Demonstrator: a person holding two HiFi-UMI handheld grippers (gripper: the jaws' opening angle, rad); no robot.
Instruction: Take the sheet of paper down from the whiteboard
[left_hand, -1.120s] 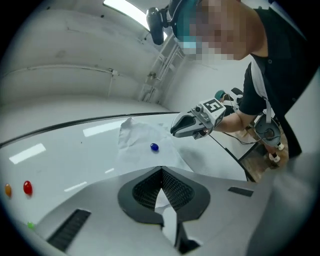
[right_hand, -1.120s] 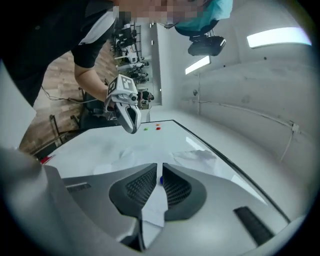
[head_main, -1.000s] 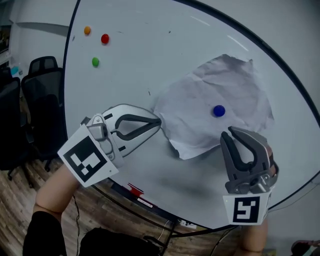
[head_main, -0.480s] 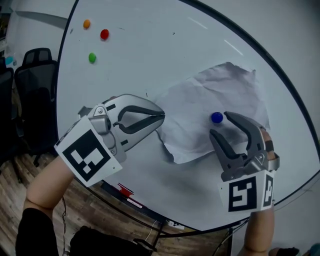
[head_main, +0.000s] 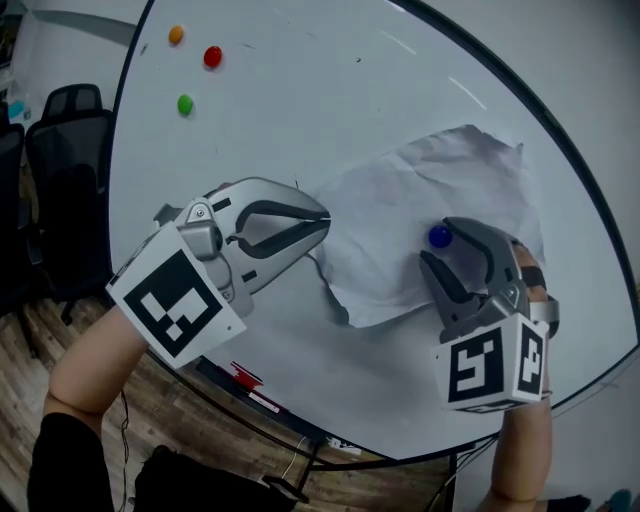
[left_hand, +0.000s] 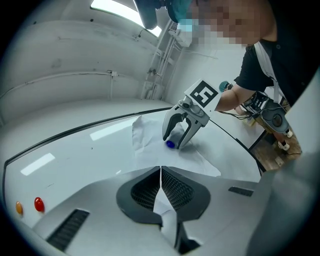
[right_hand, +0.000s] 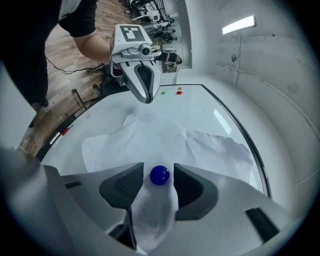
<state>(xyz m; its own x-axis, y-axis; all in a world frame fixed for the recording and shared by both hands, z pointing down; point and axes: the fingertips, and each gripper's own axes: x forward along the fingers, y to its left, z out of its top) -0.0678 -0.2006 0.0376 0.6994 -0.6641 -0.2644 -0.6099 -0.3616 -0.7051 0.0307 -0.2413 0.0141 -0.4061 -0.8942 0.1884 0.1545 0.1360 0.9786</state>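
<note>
While 1 sheet of paper (head_main: 400, 200) hangs on the whiteboard (head_main: 300, 110) under 1 blue magnet (right_hand: 159, 175), the left gripper (head_main: 322, 222) pinches its edge. The right gripper (head_main: 436, 250) is opening, jaws astride that magnet, untouched. Magnet and sheet both remain to come off. 3 spare magnets: orange (head_main: 176, 35), red (head_main: 212, 57), green (head_main: 185, 104).

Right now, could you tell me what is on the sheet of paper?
A blue magnet sits on the sheet of paper; the part of the whiteboard behind the sheet is covered.
</note>
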